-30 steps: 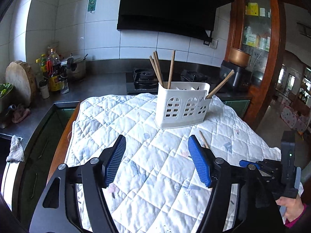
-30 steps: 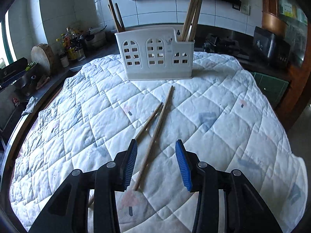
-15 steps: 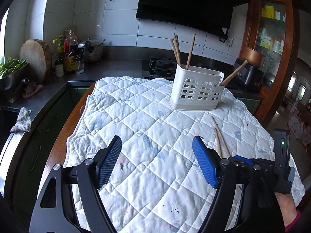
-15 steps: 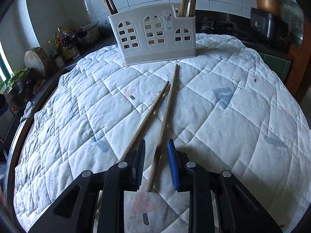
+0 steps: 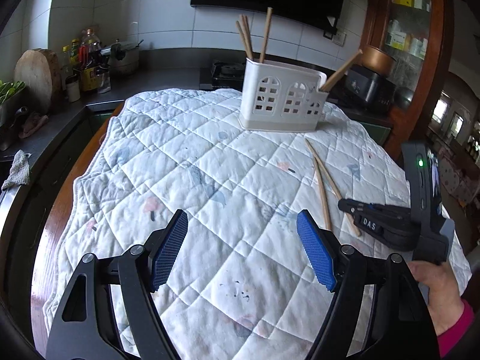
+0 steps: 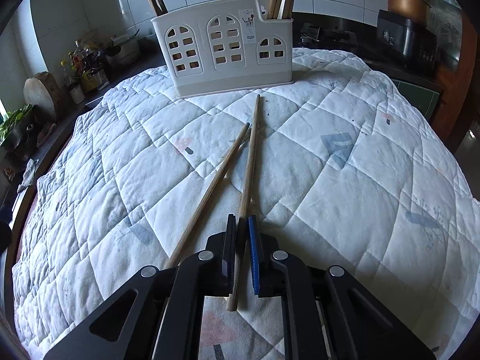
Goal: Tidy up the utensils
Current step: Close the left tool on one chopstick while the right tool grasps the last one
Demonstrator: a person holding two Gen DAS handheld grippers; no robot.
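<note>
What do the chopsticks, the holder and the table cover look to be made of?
Chopsticks: likely wood or bamboo, matte tan with faint lengthwise grain.
Holder: apparently moulded plastic, off-white with a slight sheen, smooth walls and clean arched cut-outs.
Cover: quilted fabric, probably cotton, white and matte; stitched diamond seams puff between lines, with faded prints and small stains.
</note>
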